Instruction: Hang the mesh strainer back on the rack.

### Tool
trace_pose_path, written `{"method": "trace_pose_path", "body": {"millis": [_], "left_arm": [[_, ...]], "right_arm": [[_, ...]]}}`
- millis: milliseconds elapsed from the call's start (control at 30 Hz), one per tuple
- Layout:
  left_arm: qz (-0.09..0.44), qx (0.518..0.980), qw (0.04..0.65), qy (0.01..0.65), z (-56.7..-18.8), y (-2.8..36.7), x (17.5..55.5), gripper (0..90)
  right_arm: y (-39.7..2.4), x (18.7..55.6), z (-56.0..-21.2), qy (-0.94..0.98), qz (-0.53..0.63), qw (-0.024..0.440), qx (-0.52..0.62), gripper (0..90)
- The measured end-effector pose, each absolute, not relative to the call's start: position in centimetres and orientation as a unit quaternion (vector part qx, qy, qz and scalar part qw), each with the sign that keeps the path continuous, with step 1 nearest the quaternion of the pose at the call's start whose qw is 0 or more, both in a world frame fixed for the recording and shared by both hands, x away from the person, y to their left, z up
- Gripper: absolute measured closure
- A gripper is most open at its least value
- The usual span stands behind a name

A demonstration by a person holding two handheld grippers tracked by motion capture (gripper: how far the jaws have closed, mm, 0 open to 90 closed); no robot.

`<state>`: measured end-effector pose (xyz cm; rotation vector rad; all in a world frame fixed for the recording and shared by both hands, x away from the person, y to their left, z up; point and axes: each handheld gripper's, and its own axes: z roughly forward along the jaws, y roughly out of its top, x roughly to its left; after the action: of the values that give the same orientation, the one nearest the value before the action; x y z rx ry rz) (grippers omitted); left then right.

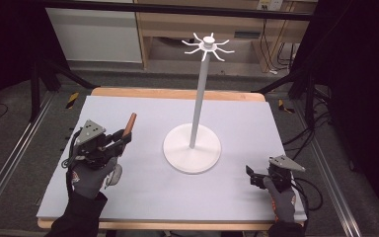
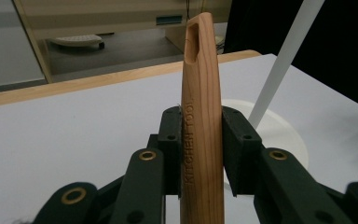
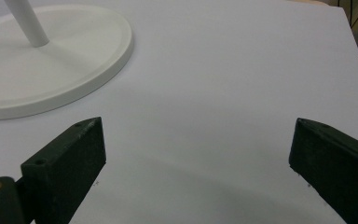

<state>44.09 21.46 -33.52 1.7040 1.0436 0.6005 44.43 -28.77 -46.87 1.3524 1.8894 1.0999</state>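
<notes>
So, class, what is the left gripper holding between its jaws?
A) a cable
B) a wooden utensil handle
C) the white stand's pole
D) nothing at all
B: in the left gripper view the left gripper has both jaws pressed against a wooden handle stamped KITCHEN TOOL.

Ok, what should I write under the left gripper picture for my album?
Left gripper fingers squeezing a wooden handle stamped "KITCHEN TOOL", white stand behind.

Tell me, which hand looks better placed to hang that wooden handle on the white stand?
Probably the left: the left gripper already clamps the wooden handle, while the right gripper sits open beside the white stand.
</notes>
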Motion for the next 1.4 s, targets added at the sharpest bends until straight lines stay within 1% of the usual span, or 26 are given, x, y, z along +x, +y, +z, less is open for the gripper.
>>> {"method": "trace_pose_path", "body": {"millis": [333, 633, 1067, 1400], "left_arm": [[0.268, 0.692, 0.523, 0.420, -32.5, 21.1, 43.3, 70.4], [0.276, 0.683, 0.533, 0.417, -31.7, 21.0, 43.4, 70.4], [0.295, 0.665, 0.552, 0.408, -29.2, 20.1, 43.9, 70.4], [0.309, 0.658, 0.564, 0.392, -27.1, 18.3, 44.4, 70.4]], "right_arm": [[-28.9, 44.4, -46.8, 0.706, 0.411, 0.285, 0.501, 4.1], [-28.8, 44.4, -46.9, 0.706, 0.411, 0.285, 0.501, 4.1], [-28.8, 44.5, -46.9, 0.708, 0.410, 0.282, 0.501, 4.1], [-28.8, 44.4, -46.9, 0.708, 0.408, 0.284, 0.501, 4.1]]}}
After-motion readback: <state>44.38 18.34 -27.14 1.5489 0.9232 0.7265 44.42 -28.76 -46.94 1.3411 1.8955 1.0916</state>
